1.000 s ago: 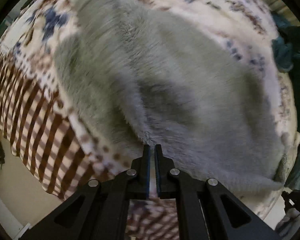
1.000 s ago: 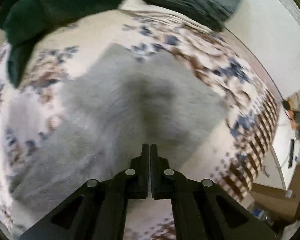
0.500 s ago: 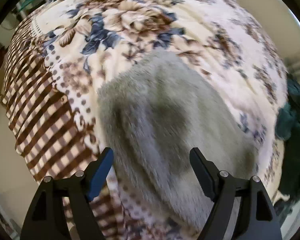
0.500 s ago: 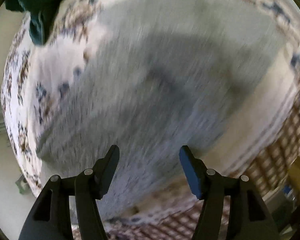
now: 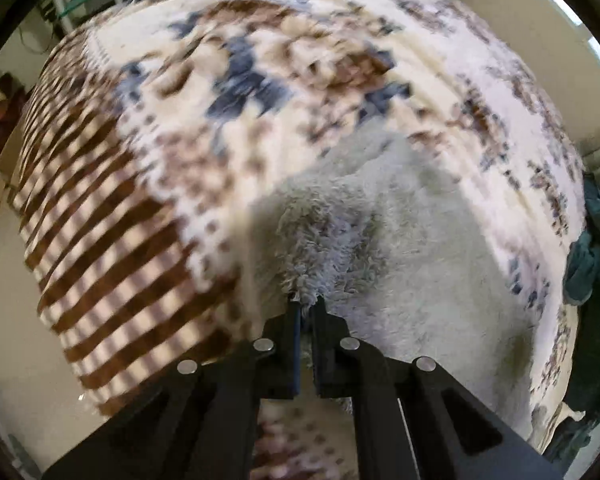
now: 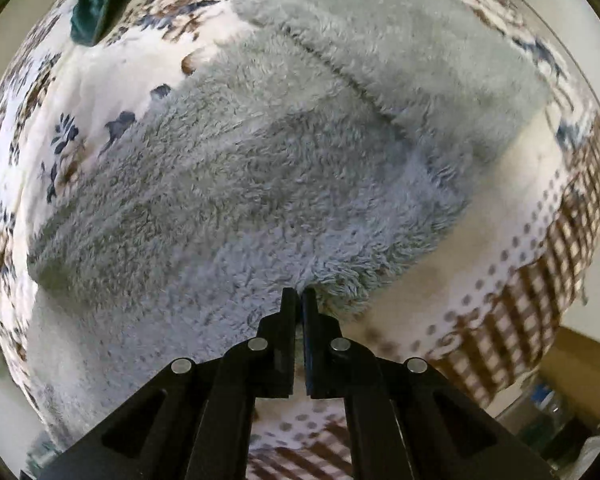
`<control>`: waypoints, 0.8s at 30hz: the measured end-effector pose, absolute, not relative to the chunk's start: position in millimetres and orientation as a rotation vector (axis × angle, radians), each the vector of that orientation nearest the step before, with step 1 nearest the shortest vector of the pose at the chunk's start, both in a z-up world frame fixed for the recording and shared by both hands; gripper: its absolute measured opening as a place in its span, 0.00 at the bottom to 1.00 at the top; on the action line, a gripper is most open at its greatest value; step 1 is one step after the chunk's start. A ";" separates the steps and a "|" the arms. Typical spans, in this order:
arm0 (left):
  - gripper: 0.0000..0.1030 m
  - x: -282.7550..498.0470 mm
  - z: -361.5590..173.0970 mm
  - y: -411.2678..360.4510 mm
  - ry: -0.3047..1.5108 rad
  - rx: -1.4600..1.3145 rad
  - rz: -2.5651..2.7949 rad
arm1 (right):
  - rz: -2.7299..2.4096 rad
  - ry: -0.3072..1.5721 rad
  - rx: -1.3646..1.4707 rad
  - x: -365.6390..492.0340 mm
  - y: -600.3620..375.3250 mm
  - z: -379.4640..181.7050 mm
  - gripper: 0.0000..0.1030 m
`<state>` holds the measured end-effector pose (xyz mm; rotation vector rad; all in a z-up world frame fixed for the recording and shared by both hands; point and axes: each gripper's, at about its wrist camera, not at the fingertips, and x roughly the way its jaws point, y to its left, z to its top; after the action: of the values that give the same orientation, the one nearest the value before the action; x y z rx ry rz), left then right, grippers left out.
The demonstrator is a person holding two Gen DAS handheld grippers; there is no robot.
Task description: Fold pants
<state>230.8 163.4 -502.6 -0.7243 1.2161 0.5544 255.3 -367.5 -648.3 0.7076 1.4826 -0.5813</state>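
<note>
Through the left wrist camera we look down on the grey fleece pants (image 5: pixel 380 240) lying on a bed under a flowered blanket (image 5: pixel 260 80) with a brown striped border at the left. The left gripper (image 5: pixel 306 304) has just snapped its jaws together, and they are clenched on a tuft of the fleece at the pants' near left edge; the pile bunches up right at the tips. The picture is blurred toward its far side. A dark green garment (image 5: pixel 592 264) lies at the right edge of the bed, well apart from the pants.

Through the right wrist camera we see the pants (image 6: pixel 280 160) spread across the blanket (image 6: pixel 500 280) from near left to far right, with a folded layer lying over the far right part. The right gripper (image 6: pixel 299 294) has also just closed its jaws, and they pinch the fleece at the pants' near edge. The dark green garment (image 6: pixel 92 4) sits at the far left corner.
</note>
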 end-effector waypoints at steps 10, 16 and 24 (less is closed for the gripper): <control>0.44 247.2 -473.5 128.8 1.316 -0.611 0.437 | -0.467 1.571 0.752 234.0 -406.8 -625.6 0.58; 0.75 283.5 -433.1 20.7 1.297 -0.333 0.306 | -0.467 1.444 0.561 268.6 -467.6 -567.9 0.61; 0.75 341.3 -504.0 -144.1 1.490 -0.149 0.099 | -0.383 1.529 0.198 410.3 -511.5 -646.8 0.58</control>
<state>341.3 -144.1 -504.0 -0.1494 1.4899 0.0987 410.3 -511.5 -646.8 0.1983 1.5291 -0.3826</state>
